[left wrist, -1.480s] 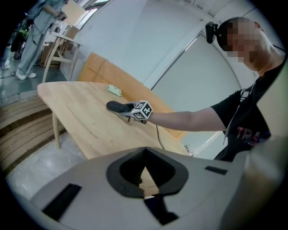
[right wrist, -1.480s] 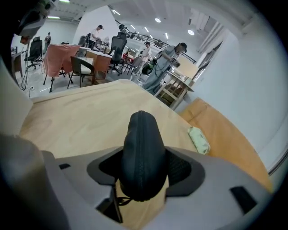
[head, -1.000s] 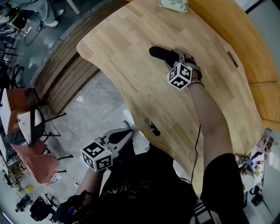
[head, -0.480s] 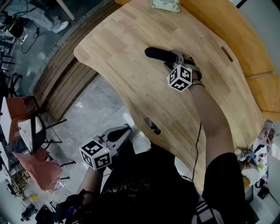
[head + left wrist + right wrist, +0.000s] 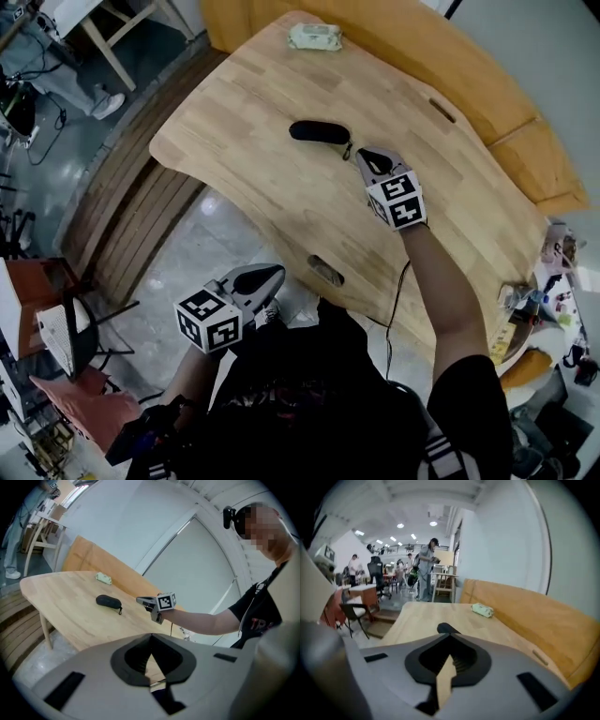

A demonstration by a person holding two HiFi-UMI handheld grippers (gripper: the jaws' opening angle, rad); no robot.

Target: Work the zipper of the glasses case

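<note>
Left claw [image 5: 274, 271] shut, empty, off the table [image 5: 234, 103] edge. Glasses case [image 5: 319, 131] mid-table, looks closed, zip itself too small to read. Right claw [image 5: 364, 156] near its pull end, not touching, jaws just closed on nothing. Green packet [image 5: 314, 36] well apart, nothing blocking

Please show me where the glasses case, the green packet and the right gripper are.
glasses case [image 5: 319, 131], head view, middle of its black top.
green packet [image 5: 314, 37], head view, centre of the packet.
right gripper [image 5: 361, 155], head view, tip where its closed jaws meet.
</note>
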